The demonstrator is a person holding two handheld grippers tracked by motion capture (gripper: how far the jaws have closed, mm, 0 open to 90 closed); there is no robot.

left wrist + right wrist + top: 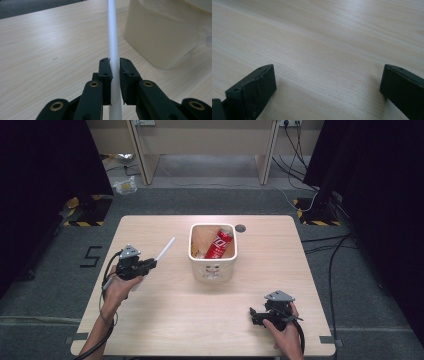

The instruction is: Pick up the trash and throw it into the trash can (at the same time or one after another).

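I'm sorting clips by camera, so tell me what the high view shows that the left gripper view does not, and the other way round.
High view alone: the red can lying inside the cream bin, the right gripper low on the table, and both forearms. Left gripper view alone: the pads pressed against the white tube from each side, seen close. Shared: the left gripper, the tube, the bin's wall and the wooden tabletop.

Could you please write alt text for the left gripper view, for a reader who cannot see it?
The left gripper is shut on a thin white rod that runs straight up the picture, above a pale wooden table. A cream plastic bin stands at the upper right.
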